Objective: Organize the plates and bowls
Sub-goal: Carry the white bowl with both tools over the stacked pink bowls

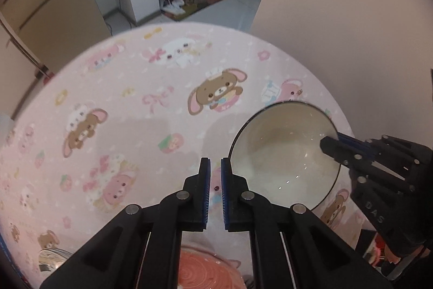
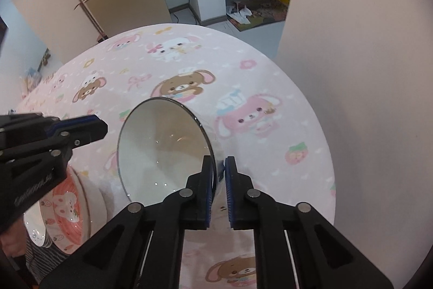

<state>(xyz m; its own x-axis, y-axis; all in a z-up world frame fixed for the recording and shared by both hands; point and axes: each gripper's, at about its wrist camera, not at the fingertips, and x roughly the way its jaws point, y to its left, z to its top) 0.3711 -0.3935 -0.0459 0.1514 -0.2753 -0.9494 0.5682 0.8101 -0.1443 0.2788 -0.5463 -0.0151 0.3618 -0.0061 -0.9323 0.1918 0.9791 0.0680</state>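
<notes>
A shiny white round bowl with a thin dark rim (image 2: 162, 151) is being pinched by its edge in the right gripper (image 2: 218, 167), tilted above the pink cartoon tablecloth (image 2: 270, 72), probably for stacking. At eight o'clock, a pink strawberry-print dish (image 2: 67, 210) is waiting. The left gripper (image 1: 215, 167) is being held nearly closed, gripping nothing.

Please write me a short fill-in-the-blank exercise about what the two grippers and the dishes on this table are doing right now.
1. The right gripper is shut on the rim of the white ____.
2. The left gripper holds ____, its jaws nearly closed.
3. The tablecloth is mainly ____ with cartoon animals.
4. The strawberry plate lies on the ____ side of the bowl in the right wrist view.

Missing words: bowl; nothing; pink; left
</notes>
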